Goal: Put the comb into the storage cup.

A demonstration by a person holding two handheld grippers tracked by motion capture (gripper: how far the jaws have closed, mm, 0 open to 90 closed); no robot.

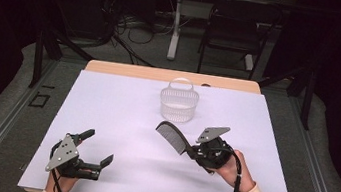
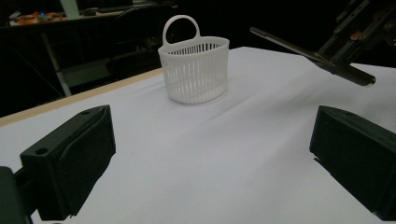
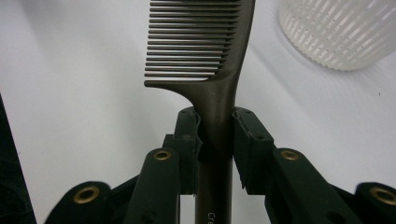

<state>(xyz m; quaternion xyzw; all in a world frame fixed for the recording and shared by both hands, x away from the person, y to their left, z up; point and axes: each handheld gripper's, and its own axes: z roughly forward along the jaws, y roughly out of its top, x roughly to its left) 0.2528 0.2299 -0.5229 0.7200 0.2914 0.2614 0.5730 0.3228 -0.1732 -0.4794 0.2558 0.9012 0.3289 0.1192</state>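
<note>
A dark comb (image 1: 172, 136) is held above the white sheet, its toothed end pointing toward the white slotted basket (image 1: 178, 103). My right gripper (image 1: 194, 154) is shut on the comb's handle (image 3: 217, 130), with the teeth to the left of the spine in the right gripper view. The basket (image 3: 343, 30) lies just beyond, to the upper right there. My left gripper (image 1: 99, 149) rests near the sheet's front left, jaws wide apart with nothing between them. In the left gripper view the basket (image 2: 195, 67) stands upright ahead and the comb (image 2: 299, 51) hangs at the upper right.
A white sheet (image 1: 105, 112) covers the wooden table (image 1: 126, 69). Behind the table are a black chair (image 1: 233, 31), a white desk leg (image 1: 175, 28) and loose cables on the floor.
</note>
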